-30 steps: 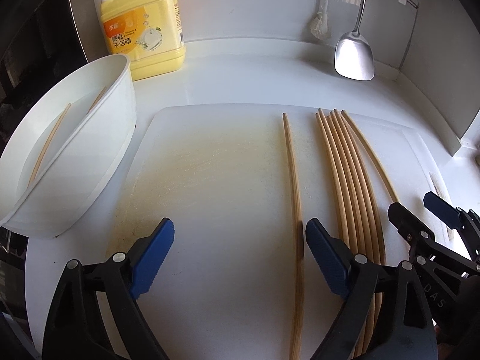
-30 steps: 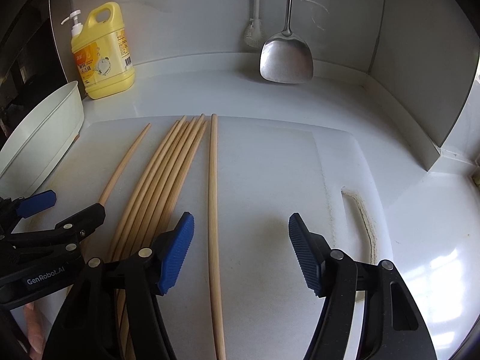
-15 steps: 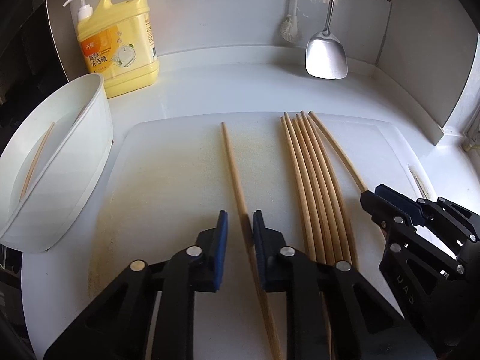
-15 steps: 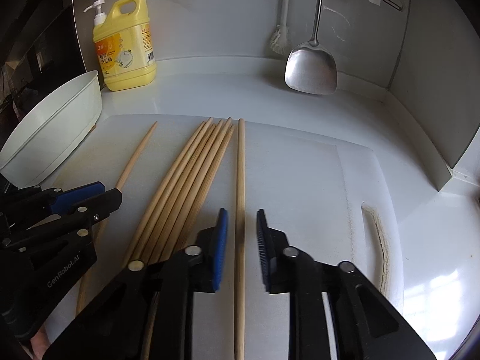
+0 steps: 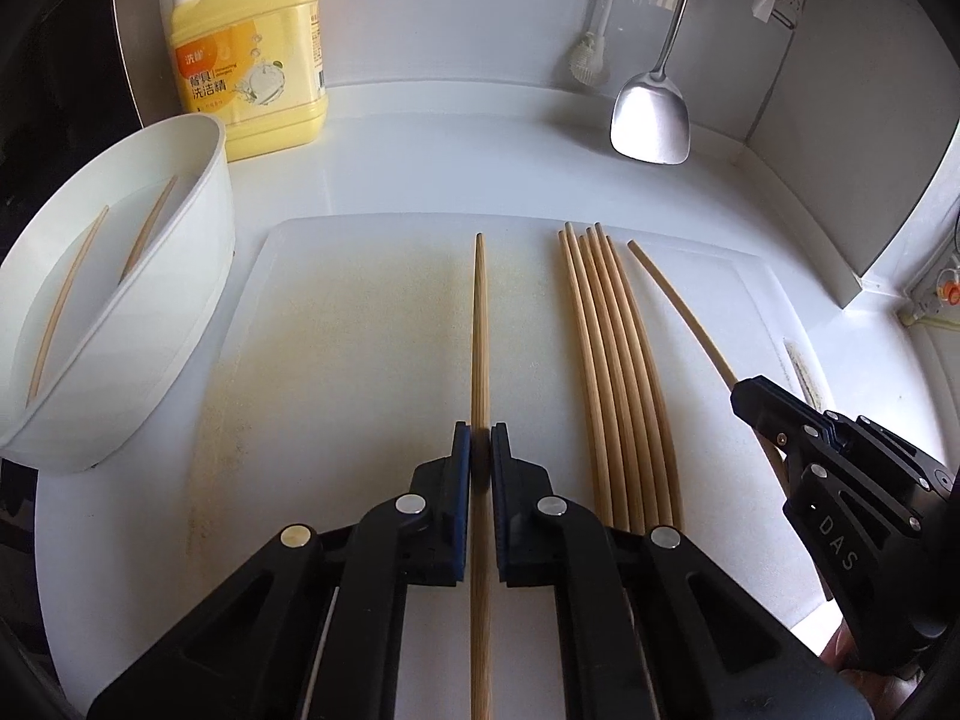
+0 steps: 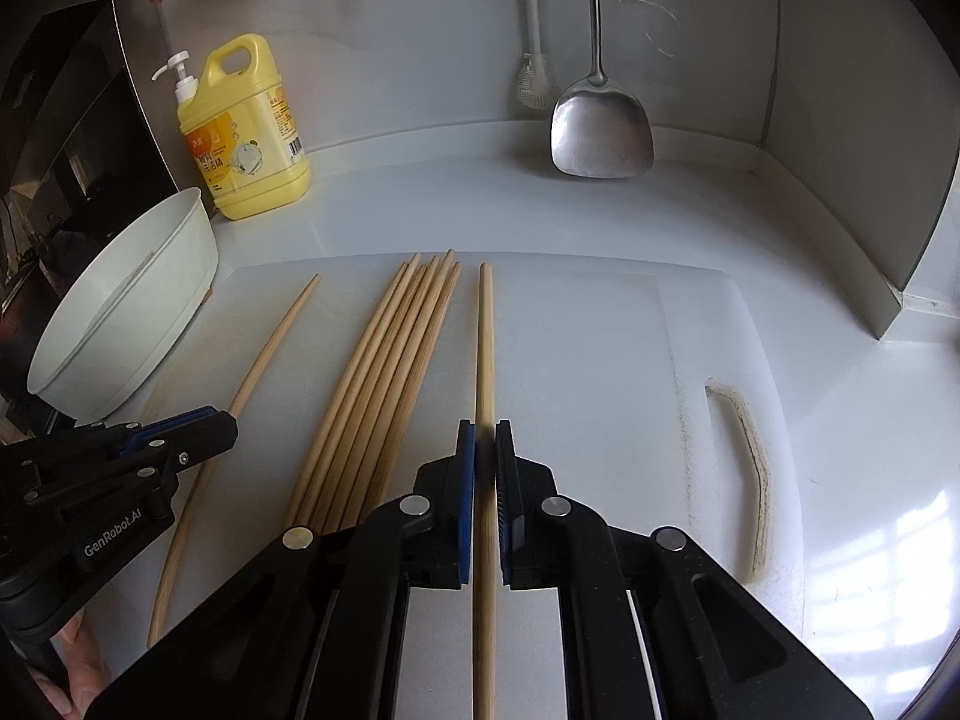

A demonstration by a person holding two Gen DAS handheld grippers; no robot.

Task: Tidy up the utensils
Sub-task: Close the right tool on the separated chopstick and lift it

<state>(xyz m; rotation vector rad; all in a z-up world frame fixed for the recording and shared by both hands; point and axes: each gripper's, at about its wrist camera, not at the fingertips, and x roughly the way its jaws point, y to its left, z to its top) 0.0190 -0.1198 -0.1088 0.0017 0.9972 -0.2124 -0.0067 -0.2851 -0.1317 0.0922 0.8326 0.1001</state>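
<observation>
Wooden chopsticks lie lengthwise on a white cutting board (image 5: 336, 324). My left gripper (image 5: 480, 439) is shut on the lone chopstick (image 5: 479, 324) at the left of the row, pads pressing its sides. My right gripper (image 6: 485, 435) is shut on the lone chopstick (image 6: 485, 348) at the right of the row. Between them lies a tight bundle of several chopsticks (image 5: 618, 372) (image 6: 384, 384). The right gripper (image 5: 743, 399) shows at the right edge of the left wrist view, clamped on its chopstick (image 5: 678, 306). The left gripper (image 6: 225, 423) and its chopstick (image 6: 270, 354) show at the left of the right wrist view.
A white bowl (image 5: 198, 276) (image 6: 180, 276) with two chopsticks (image 5: 66, 294) inside stands left of the board. A yellow detergent bottle (image 5: 252, 54) stands at the back left. A steel spatula (image 5: 651, 120) and a brush (image 5: 588, 60) hang on the back wall. A grey wall panel (image 6: 864, 168) rises on the right.
Both grippers went from open to shut, each closing on a single chopstick at its side of the row. The hands barely shifted.
</observation>
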